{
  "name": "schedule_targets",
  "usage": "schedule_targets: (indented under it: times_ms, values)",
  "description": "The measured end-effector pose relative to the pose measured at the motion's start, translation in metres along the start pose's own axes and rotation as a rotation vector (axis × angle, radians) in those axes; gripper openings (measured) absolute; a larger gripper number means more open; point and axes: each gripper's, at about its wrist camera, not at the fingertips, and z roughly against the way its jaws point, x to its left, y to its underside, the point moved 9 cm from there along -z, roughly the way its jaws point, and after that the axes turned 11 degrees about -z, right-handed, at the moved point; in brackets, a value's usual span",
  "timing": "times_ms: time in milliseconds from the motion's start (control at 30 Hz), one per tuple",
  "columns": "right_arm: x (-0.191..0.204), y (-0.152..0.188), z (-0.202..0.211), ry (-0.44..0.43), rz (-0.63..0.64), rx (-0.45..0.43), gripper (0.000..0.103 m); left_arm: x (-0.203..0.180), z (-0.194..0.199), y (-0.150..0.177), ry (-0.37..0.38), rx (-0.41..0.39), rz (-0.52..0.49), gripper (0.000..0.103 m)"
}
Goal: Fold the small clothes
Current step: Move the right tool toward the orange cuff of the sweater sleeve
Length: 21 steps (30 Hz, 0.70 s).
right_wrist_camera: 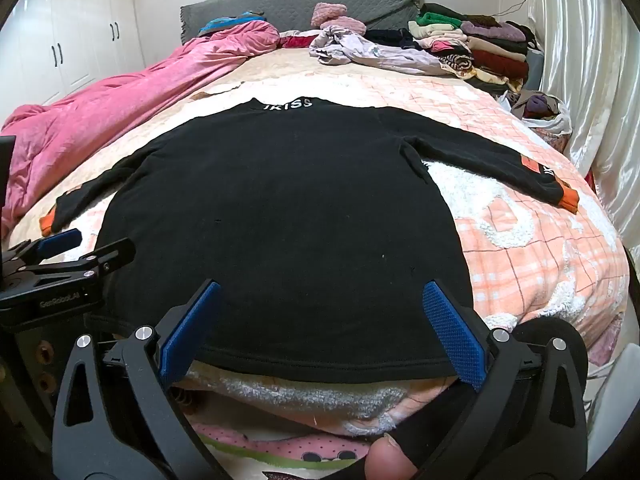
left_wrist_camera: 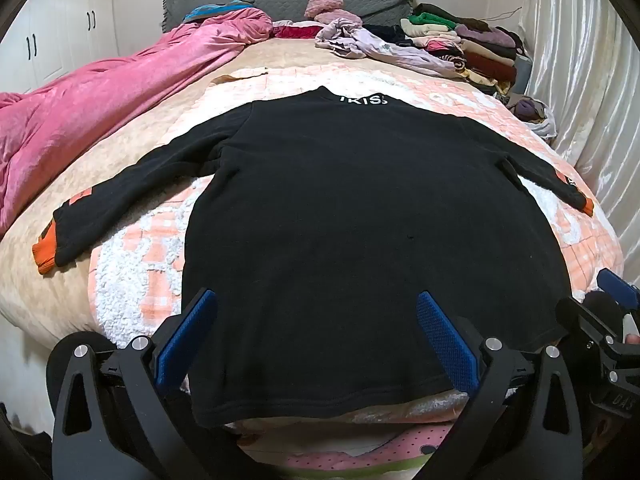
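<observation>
Bed (left_wrist_camera: 132,280), black sweater (left_wrist_camera: 352,220) flat, both grippers angled down, jaws wide.

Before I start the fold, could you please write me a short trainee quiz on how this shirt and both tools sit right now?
1. True or false: the black shirt lies flat on the bed with both sleeves spread out to the sides.
2. What colour are the sleeve cuffs?
A. white
B. orange
C. green
3. Fill in: the left tool and the right tool both stand ____ over the shirt's bottom hem, gripping nothing.

Key:
1. True.
2. B.
3. Open.
</observation>
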Motion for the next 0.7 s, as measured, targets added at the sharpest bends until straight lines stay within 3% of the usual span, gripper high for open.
schedule_targets:
  times_ms: [333, 700]
  values:
    - [-0.002, -0.003, 0.000, 0.007, -0.008, -0.012, 0.095, -0.001, 0.001, -0.004, -0.004, 0.002, -0.001, 0.099]
    - [-0.023, -0.046, -0.016, 0.023, -0.039, -0.016, 0.095, -0.004, -0.022, -0.044, -0.005, -0.008, -0.014, 0.099]
